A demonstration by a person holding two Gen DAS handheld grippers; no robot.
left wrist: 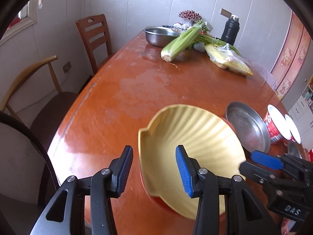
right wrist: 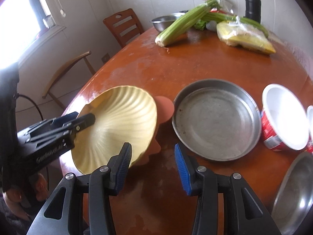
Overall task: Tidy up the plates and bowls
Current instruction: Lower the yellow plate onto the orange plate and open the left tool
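A yellow shell-shaped ribbed plate [left wrist: 195,137] [right wrist: 119,121] is tilted above the orange table, over an orange dish [right wrist: 166,107] beneath it. My left gripper [left wrist: 154,168] is open; one finger lies inside the plate and one outside its left rim, and it also shows in the right wrist view [right wrist: 86,120]. My right gripper [right wrist: 152,160] is open and empty, just in front of the plate's near edge; it shows in the left wrist view [left wrist: 254,159] at the plate's right rim. A round steel pan [right wrist: 215,117] [left wrist: 246,127] sits to the right.
White bowls with red outsides [right wrist: 281,117] lie on their sides right of the pan. A steel plate [right wrist: 293,195] is at the near right. Celery [left wrist: 182,41], a bag of corn [left wrist: 228,58], a steel basin [left wrist: 158,35] and a black flask [left wrist: 230,29] stand at the far end. Chairs [left wrist: 93,37] line the left side.
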